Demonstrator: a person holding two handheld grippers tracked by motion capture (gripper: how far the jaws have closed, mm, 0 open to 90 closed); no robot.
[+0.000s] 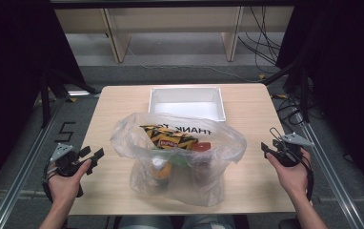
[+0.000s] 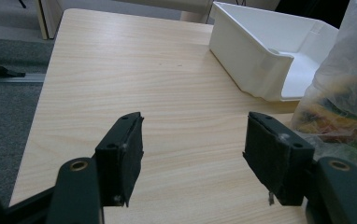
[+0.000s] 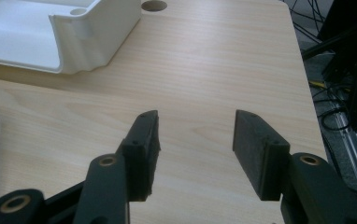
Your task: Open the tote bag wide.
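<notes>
Plastic bag (image 1: 180,157) blurs its contents; left gripper (image 1: 90,157) and right gripper (image 1: 267,149) jaws apart, empty, over worktop (image 1: 123,102)

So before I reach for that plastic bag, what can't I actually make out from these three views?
- Items low in the plastic bag, high view: the crinkled film blurs everything under the yellow snack packet.
- The bag's print, high view: folds cut off the first word.
- The bag, left gripper view: cut by the right edge.
- White bin, both gripper views: far part cut by the frame.
- Left gripper and right gripper: open, holding nothing.
</notes>
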